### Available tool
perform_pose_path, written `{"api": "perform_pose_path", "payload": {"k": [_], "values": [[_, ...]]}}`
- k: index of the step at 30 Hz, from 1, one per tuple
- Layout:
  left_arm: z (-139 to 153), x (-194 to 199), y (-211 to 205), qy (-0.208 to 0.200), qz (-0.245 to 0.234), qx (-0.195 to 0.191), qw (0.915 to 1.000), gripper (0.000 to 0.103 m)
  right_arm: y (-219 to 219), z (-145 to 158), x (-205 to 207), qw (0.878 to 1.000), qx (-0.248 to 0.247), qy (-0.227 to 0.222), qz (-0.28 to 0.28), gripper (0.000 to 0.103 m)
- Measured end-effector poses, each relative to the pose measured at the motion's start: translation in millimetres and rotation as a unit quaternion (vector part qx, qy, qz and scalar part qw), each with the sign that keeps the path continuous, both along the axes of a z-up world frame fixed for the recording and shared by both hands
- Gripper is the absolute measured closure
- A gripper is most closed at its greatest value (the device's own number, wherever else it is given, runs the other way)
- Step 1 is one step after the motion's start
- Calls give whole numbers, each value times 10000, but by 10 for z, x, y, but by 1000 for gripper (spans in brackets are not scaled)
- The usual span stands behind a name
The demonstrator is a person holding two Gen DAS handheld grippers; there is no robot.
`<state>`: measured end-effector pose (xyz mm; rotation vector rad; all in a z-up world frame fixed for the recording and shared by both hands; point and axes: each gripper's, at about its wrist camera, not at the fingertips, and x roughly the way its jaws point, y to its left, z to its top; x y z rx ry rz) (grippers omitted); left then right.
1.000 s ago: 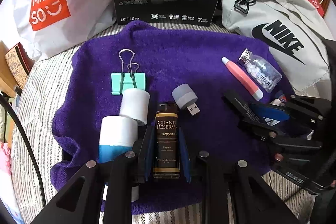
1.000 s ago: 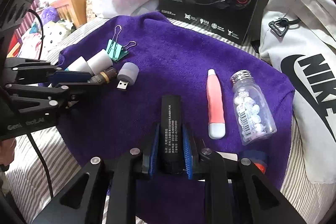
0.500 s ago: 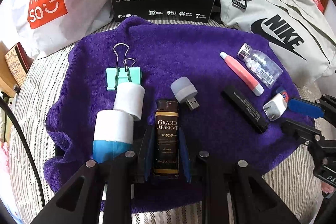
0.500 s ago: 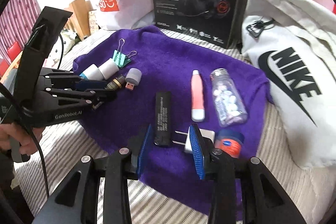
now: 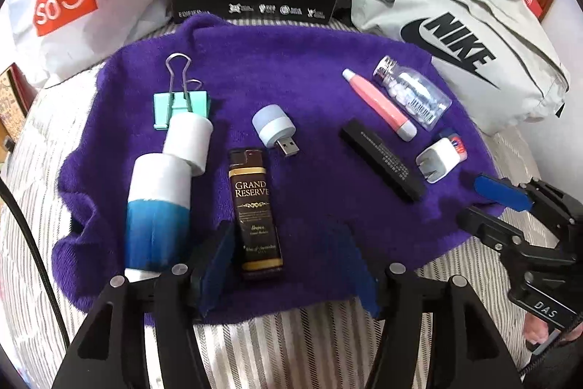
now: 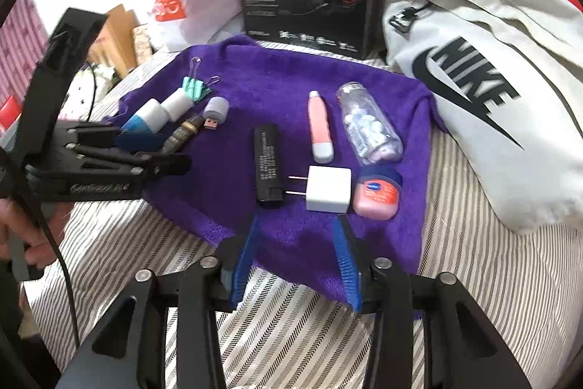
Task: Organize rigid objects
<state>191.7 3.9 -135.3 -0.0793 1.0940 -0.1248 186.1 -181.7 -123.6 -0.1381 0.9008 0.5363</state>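
All the small things lie on the purple towel (image 5: 284,79), which is spread on a striped sheet (image 6: 291,323). The left gripper (image 5: 288,257) is opening; its jaws stand on both sides of the lower end of the lighter (image 5: 255,210) and the pads do not press on it. The lighter lies flat near the front edge of the towel. Left of it are the blue bottle (image 5: 158,210), a white roll (image 5: 187,143) and a green clip (image 5: 181,104). Behind the lighter is a USB lamp (image 5: 273,128).

The right gripper (image 6: 297,254) is also opening, with only towel between its jaws. Just beyond it lie the black bar (image 6: 267,166), the charger (image 6: 328,189) and the small jar (image 6: 377,194). Farther back on the towel are the pink tube (image 6: 320,126) and the clear bottle (image 6: 368,124).
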Motion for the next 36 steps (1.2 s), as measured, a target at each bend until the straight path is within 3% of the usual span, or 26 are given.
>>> {"api": "perform_pose_path", "payload": {"k": [4,6,9,12,14,17,20,22,23,28,33,36], "values": [[109,-108,-13,-2,-38,-155,9999,36,-33,-9,9,9998,106,47,-176,54],[176,-181,-36,-4,-158,-249,9996,24,-47,-12,10,9995,117,64,-270,52],[223,-280,-93,-86,-285,-196,9994,15,-56,-16,20,9991,164,123,-365,52],[256,-385,-90,-167,-290,-178,9993,14,-67,-23,22,9986,197,191,-461,49],[274,-460,-28,-37,-143,-363,9992,14,-59,-24,12,9982,165,175,-541,48],[301,-583,84,109,33,-580,9983,4,-53,-21,22,9970,144,253,-711,45],[391,-709,177,-31,272,-654,9975,4,-101,-25,48,9939,382,538,-885,27],[482,-804,212,-126,358,-576,9976,4,-94,46,-13,9927,622,588,-846,4],[537,-853,225,-200,397,-503,9977,4,-80,83,-60,9926,589,553,-903,1],[764,-1062,231,-552,601,-123,9966,4,24,392,-449,9929,227,75,-1163,0],[798,-1214,235,-513,559,-380,9964,4,-48,681,-785,9881,62,16,-1534,0],[810,-1287,165,-514,462,-216,9974,4,-128,806,-963,9858,0,-58,-1680,0]]}}
